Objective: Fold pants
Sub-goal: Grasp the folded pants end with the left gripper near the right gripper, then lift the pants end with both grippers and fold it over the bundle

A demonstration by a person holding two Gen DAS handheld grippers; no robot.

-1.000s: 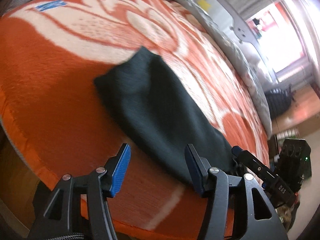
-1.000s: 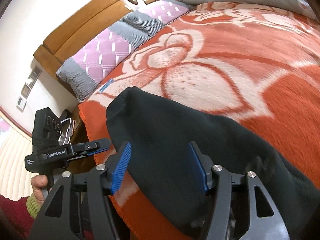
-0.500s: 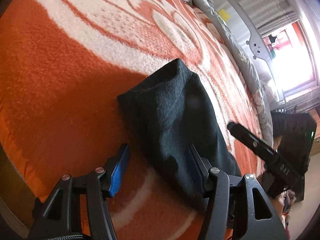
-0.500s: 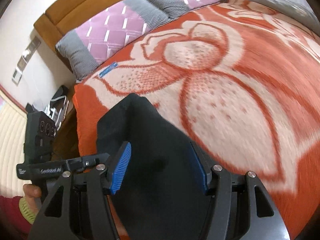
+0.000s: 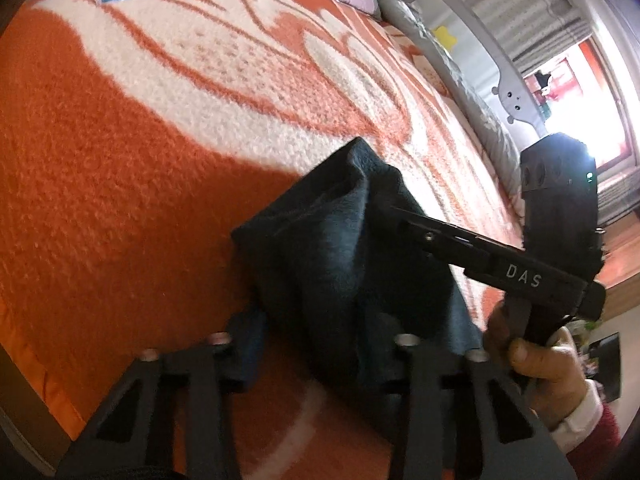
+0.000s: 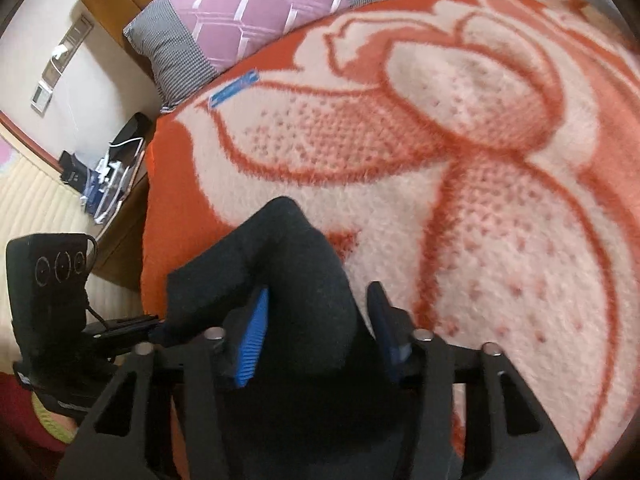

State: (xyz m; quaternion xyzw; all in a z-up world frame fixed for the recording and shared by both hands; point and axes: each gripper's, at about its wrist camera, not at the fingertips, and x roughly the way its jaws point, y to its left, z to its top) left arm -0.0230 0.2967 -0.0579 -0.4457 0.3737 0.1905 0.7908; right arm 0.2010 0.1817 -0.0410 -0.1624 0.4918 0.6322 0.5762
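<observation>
Left wrist view: the dark pants (image 5: pixel 344 264) are seen bunched on the orange-and-cream blanket (image 5: pixel 120 184) near its front edge, with the left gripper (image 5: pixel 320 344) closing, fabric between its jaws, firm grasp not confirmed; the right gripper (image 5: pixel 404 220) is noted just right of the pants, its tip hidden in the cloth. Right wrist view: the pants (image 6: pixel 296 280) are found near the blanket's (image 6: pixel 460 200) left edge, the right gripper (image 6: pixel 316 320) closing around a fold, pad contact unclear, and the left gripper (image 6: pixel 156 322) seen at the pants' left side.

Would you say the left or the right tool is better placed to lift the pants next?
Probably the right tool: its closing jaws straddle the bunched pants centrally, while the left tool has the cloth off toward one side.
</observation>
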